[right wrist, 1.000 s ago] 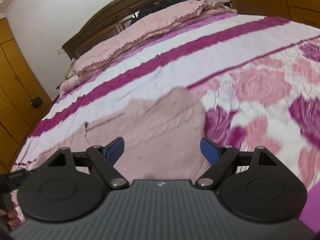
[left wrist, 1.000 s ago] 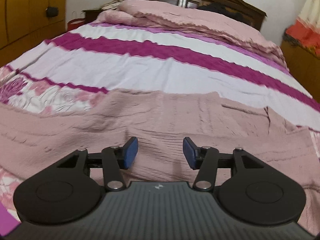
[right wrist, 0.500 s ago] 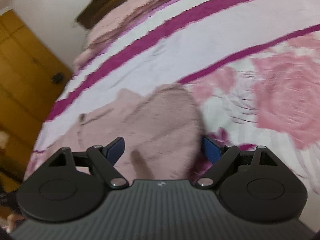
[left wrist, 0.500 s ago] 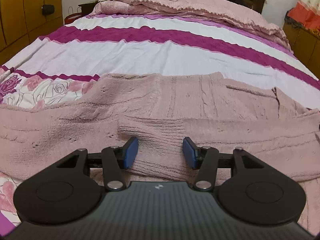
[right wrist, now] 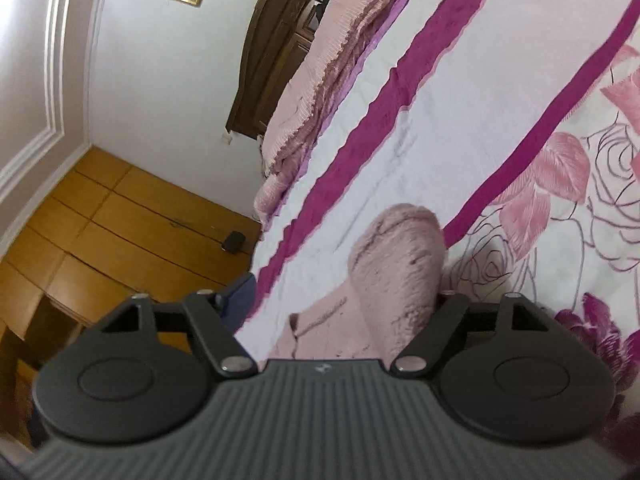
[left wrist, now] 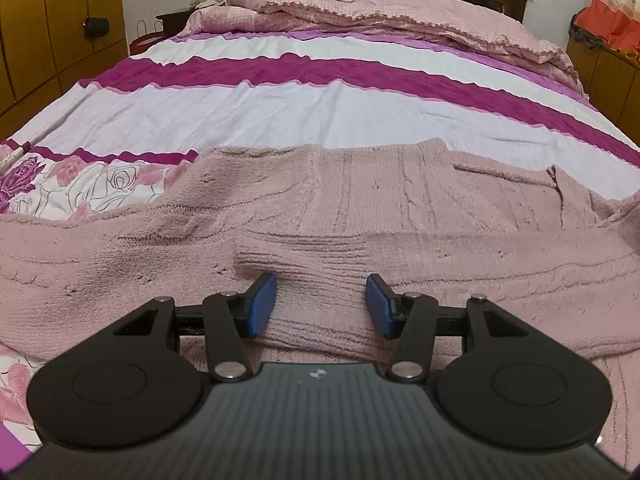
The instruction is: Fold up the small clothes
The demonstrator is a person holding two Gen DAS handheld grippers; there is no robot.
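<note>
A pink knitted sweater lies spread across the bed, with one sleeve folded over its body. My left gripper hovers low over that sleeve's cuff, open, its blue pads either side of the ribbed knit without pressing it. In the right wrist view, which is rolled sideways, a raised fold of the sweater bulges between the jaws of my right gripper. Those jaws are closing. The left pad stands clear of the cloth, and the right pad is hidden behind the fold.
The bed has a floral sheet with white and magenta stripes. A folded pink quilt lies by the dark headboard. Wooden wardrobes line one side of the bed and a low cabinet the other.
The left gripper sank toward the sweater, and the folded sleeve's cuff now lies between its pads. The right gripper rolled sideways and moved onto the sweater's edge, and its jaws have narrowed.
</note>
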